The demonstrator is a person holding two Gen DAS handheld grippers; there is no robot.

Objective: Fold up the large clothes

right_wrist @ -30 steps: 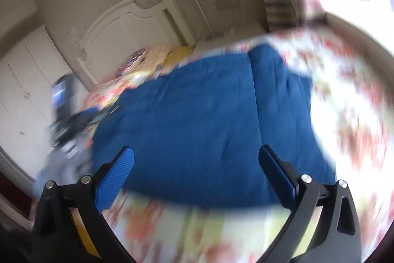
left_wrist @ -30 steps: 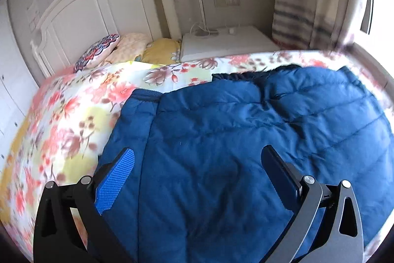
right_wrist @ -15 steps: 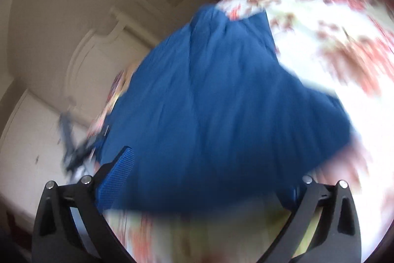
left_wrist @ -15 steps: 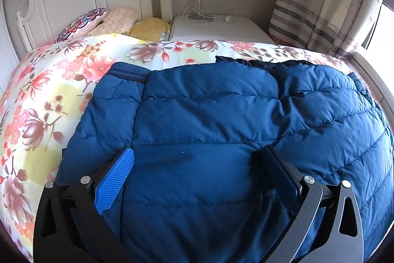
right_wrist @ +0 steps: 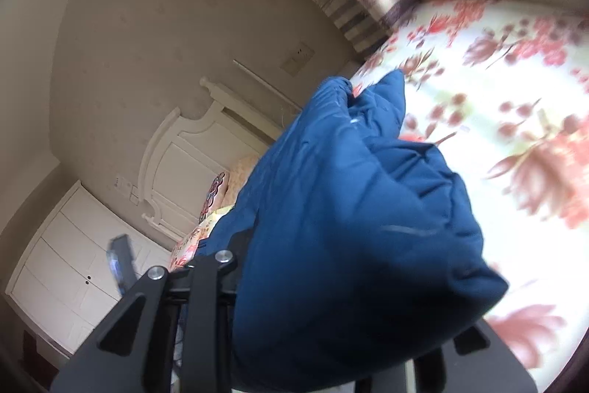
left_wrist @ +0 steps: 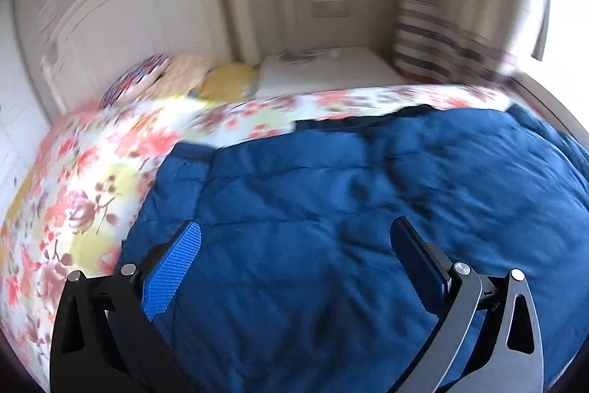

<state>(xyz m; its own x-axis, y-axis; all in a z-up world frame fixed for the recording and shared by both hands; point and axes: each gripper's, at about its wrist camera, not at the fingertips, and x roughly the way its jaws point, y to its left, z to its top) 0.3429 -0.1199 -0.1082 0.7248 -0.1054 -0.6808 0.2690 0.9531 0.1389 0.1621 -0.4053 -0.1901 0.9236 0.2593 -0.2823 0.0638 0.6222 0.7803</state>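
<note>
Bed with floral cover is filling most of both views, its near and left edges running out of frame. Blue padded jacket is lying spread over the bed's right half in the left wrist view, its lower and right parts cut off by the frame edge; motion blur is softening the quilting. White headboard is standing at the far end, blurred, with pillows bunched below it, their pattern hard to read. White nightstand is sitting beside the bed; items on top are too smeared to name. Striped curtain is hanging at the right, its top washed out by window glare.

Left hand-held gripper is hovering over the jacket, its jaws standing wide apart with nothing between them.

Right hand-held gripper is closing on a bunched fold of the jacket, and the fabric is sitting between the jaws and covering both fingertips, so pad contact is not showing. Only the left linkage is visible; the right side is mostly buried under cloth.
</note>
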